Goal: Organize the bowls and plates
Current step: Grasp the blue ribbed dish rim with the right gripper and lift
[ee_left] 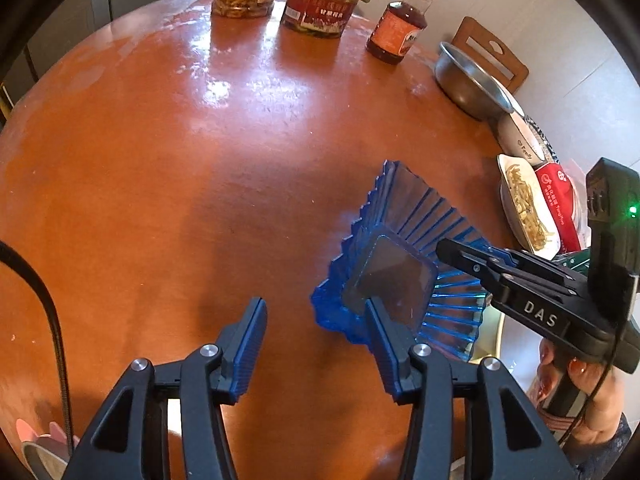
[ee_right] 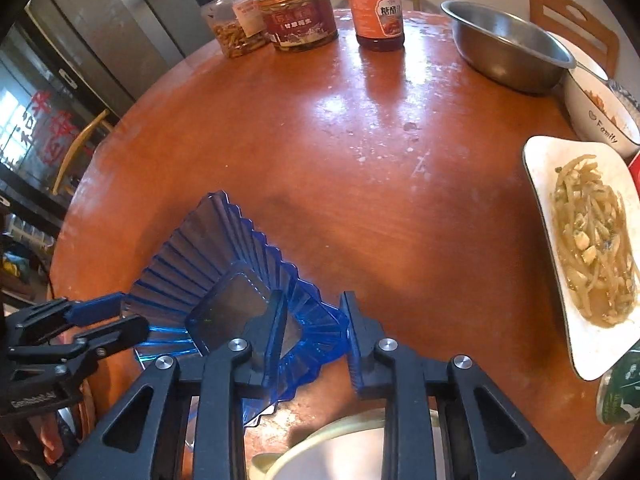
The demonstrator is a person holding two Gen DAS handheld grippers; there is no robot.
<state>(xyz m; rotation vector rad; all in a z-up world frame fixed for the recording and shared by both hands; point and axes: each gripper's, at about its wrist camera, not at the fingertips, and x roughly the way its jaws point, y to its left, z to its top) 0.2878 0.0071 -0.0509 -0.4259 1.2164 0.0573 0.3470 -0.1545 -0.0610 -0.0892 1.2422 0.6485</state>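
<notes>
- Right claw (ee_right: 311, 300) is clamped on the near rim of the blue dish (ee_right: 224, 276). It carries the dish tilted, base showing, clear of the table (ee_left: 200, 140). From the wrist view the grip looks loose, so how firmly it holds is uncertain.
- Left claw (ee_left: 314, 304) has its jaws wide apart and holds nothing. Its right finger sits against the dish's far edge, probably to steady it or take it over.
- Table centre is bare and would serve as a sorting spot.
- Steel basin (ee_right: 508, 52) sits at the far right edge, a likely base for nesting.
- White plate (ee_right: 538, 168) holds food, so it should probably stay put.
- White bowl (ee_right: 600, 120) is wedged between the basin and the plate.
- Jars (ee_right: 298, 16) and a bottle (ee_right: 376, 12) are parked at the back, out of the way.
</notes>
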